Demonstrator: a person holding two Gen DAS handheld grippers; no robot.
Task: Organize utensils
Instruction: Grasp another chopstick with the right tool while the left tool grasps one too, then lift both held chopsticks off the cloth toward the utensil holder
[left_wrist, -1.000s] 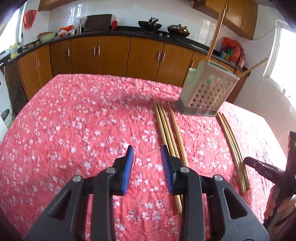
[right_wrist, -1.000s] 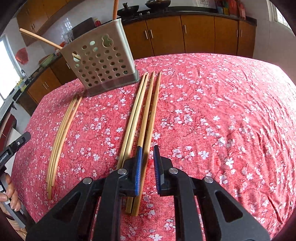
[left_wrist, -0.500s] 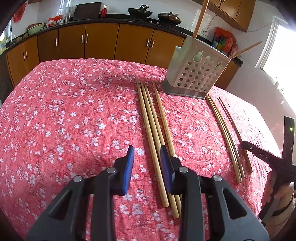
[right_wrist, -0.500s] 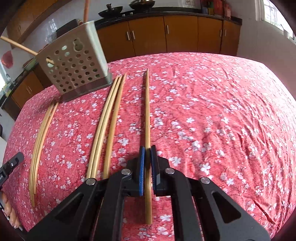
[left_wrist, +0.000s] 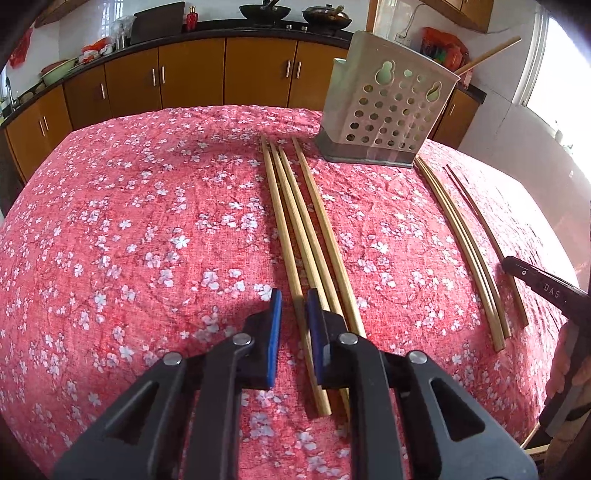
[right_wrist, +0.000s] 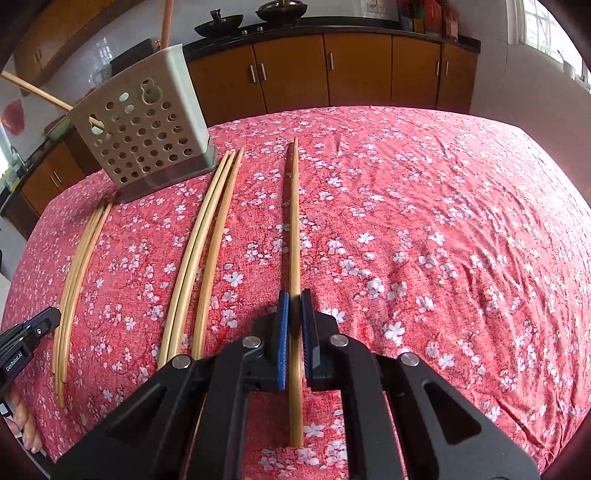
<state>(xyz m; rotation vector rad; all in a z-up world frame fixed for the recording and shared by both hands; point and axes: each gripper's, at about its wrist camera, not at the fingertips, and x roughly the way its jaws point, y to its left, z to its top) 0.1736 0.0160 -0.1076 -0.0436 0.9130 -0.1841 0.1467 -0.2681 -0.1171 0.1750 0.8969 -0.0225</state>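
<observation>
Several bamboo chopsticks (left_wrist: 306, 229) lie side by side on the red floral tablecloth (left_wrist: 129, 229), pointing at a perforated grey utensil holder (left_wrist: 388, 114) with two sticks in it. My left gripper (left_wrist: 293, 306) is open low over this group, with the leftmost stick between its jaws. A second bundle (left_wrist: 465, 251) lies to the right. In the right wrist view my right gripper (right_wrist: 294, 306) is shut on one chopstick (right_wrist: 294, 221), held apart from a group of three (right_wrist: 207, 251). The holder (right_wrist: 147, 129) stands at the far left there.
Brown kitchen cabinets (left_wrist: 192, 74) and a dark counter with woks run behind the table. The other handle shows at the right edge of the left wrist view (left_wrist: 546, 288) and at the left edge of the right wrist view (right_wrist: 26, 339).
My right gripper closed on one chopstick and drew it to the right, away from the others. My left gripper moved forward and lower over its group, narrowing around the leftmost stick.
</observation>
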